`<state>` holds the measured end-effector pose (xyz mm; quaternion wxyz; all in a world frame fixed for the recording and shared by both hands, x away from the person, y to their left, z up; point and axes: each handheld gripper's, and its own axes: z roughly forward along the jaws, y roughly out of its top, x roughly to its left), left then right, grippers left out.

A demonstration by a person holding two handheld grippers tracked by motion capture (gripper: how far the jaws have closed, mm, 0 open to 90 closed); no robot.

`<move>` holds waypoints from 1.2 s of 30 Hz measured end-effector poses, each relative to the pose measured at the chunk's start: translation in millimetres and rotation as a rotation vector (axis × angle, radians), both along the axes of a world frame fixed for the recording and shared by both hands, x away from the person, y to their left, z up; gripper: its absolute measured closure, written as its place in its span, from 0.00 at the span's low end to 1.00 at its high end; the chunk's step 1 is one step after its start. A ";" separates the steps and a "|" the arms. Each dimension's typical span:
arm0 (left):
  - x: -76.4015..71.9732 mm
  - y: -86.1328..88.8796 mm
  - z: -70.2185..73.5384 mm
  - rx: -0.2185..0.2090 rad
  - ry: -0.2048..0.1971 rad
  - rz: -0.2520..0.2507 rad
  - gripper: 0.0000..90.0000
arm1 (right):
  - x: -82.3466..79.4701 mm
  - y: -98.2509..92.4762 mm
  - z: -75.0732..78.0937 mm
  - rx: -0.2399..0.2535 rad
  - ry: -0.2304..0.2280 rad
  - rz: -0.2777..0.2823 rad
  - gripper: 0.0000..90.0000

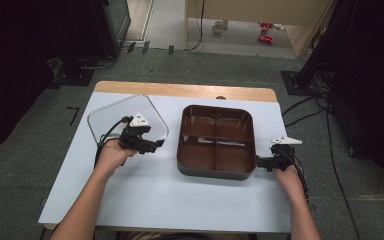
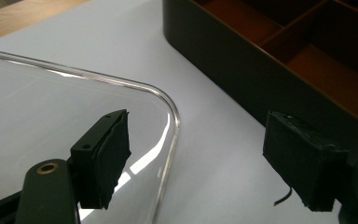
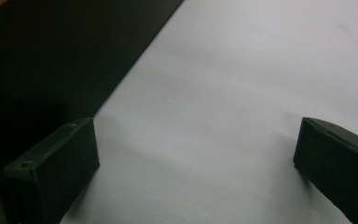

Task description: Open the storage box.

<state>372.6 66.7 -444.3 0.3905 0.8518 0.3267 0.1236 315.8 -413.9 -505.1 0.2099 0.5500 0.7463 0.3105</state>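
Two forearms reach in from the bottom of the high view, each hand holding a gripper over a table [image 1: 145,200] covered in pale grey, with a strip of bare wood along its far edge. The left gripper [image 1: 156,145] sits at the near right corner of a clear lid [image 1: 111,114] that lies flat on the left part of the table. In the left gripper view its jaws stand apart with nothing pressed between them: one black pad [image 2: 103,156] hangs over the lid just inside its rounded corner, the other pad [image 2: 303,161] is over bare table close to the tray's dark outer wall. The tray [image 1: 215,171] is a brown, square box with rounded corners, split by a cross of dividers into four compartments, and it lies at the middle of the table, just right of the lid and apart from it. The right gripper [image 1: 261,162] rests by the tray's near right corner, pointing at its side. In the right gripper view its jaws are spread wide over bare table, holding nothing, the tray wall dark at the upper left
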 end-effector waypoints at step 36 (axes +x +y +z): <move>-34.8 -28.5 -43.1 0.152 0.060 -0.182 0.22 | 0.1 0.0 0.0 -0.001 0.000 0.000 0.00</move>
